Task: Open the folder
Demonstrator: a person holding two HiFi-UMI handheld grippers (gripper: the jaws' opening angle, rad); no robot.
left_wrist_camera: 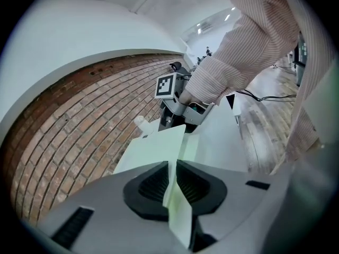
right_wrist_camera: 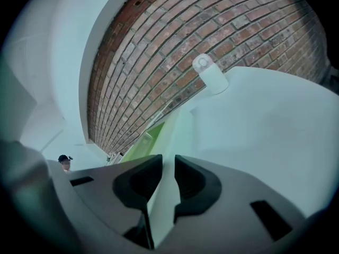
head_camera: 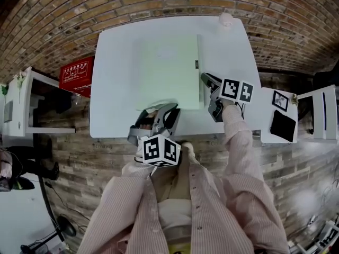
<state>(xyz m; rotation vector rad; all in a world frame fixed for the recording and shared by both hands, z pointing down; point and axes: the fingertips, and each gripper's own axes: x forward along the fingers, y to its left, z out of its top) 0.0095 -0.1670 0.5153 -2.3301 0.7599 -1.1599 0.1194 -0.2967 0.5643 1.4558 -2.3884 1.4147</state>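
Folder (head_camera: 169, 70): lying flat on the table (head_camera: 114, 89), its long axis running away from me
Left gripper (head_camera: 159, 109): nearer one, pinching the cover at the near edge; I am judging the lift goes upward
Right gripper (head_camera: 205, 80): jaws nearly together on the right edge, seemingly holding it
Views: head view is showing both positions; only the gripper views are showing the pads

The folder (head_camera: 169, 70) lies on the table (head_camera: 114, 89), its near edge in the left claw (head_camera: 159, 111) and its right edge in the right claw (head_camera: 208, 84).
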